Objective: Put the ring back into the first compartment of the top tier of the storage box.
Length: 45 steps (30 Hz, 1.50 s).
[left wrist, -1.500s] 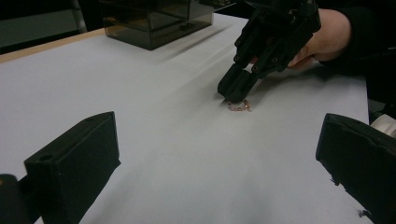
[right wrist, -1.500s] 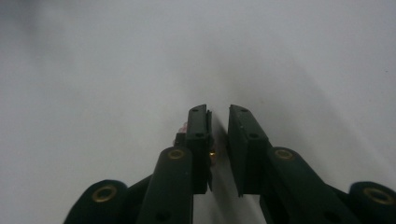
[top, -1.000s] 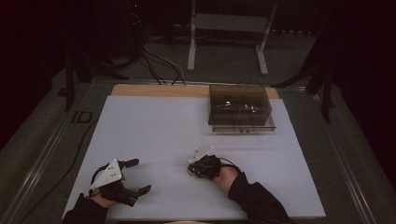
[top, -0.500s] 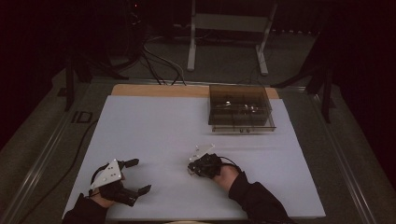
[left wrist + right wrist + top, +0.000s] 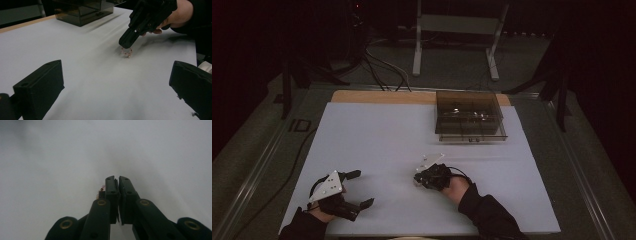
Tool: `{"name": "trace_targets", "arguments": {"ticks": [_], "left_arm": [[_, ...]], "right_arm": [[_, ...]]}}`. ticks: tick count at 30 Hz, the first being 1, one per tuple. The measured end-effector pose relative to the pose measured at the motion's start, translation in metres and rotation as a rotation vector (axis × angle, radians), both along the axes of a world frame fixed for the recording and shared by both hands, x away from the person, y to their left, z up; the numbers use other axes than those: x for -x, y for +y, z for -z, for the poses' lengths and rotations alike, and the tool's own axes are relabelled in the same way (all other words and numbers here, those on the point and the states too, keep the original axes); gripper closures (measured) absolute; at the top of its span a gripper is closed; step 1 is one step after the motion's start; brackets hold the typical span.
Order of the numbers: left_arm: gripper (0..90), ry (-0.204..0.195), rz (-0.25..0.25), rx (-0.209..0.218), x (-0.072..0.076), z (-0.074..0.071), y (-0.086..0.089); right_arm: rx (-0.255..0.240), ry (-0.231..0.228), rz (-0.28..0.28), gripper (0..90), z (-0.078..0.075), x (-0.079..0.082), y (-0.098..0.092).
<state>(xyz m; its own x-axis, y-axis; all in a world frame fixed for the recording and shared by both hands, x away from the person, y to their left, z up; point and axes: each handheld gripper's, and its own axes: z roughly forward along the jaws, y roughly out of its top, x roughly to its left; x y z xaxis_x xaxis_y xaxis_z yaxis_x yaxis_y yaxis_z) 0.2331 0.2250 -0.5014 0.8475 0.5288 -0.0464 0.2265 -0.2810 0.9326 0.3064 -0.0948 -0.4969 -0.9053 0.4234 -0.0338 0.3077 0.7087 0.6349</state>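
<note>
A tiny pinkish-gold trinket (image 5: 127,52) lies on the white sheet (image 5: 377,135), right under the tip of my right gripper (image 5: 126,43). That gripper (image 5: 417,180) points down at the sheet near its middle front, jaws shut. In the right gripper view the closed jaws (image 5: 116,178) stand over the sheet and the trinket (image 5: 101,191) peeks out beside the left jaw; I cannot tell whether any of it is pinched. My left gripper (image 5: 363,188) rests at the front left, open and with nothing in it, its jaws (image 5: 117,82) wide apart.
A dark see-through box (image 5: 469,117) with small drawers stands at the sheet's back right, also visible in the left gripper view (image 5: 82,12). A wooden strip (image 5: 377,96) edges the far side. A cable (image 5: 287,175) runs along the left; a metal stand (image 5: 417,50) is behind the table.
The right hand has shifted only slightly over the same spot. The left gripper has stayed where it was, still open.
</note>
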Motion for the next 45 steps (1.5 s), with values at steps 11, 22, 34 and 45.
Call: {"name": "trace_targets", "arguments": {"ticks": [11,22,34,45], "left_arm": [[1.0,0.002,0.003,0.0,0.0,0.0,-0.001],[1.0,0.003,0.002,0.001,0.0,0.0,-0.001],[1.0,0.002,0.003,0.0,0.0,0.0,-0.001],[1.0,0.004,0.003,0.001,0.0,0.0,0.0]], "right_arm": [[0.006,-0.009,-0.023,87.3,-0.008,0.004,0.002],[0.0,-0.013,-0.025,87.3,-0.015,0.005,0.0],[-0.013,-0.018,-0.019,87.3,-0.023,0.004,-0.003],[-0.022,-0.033,-0.008,87.3,-0.033,0.003,-0.009]]}}
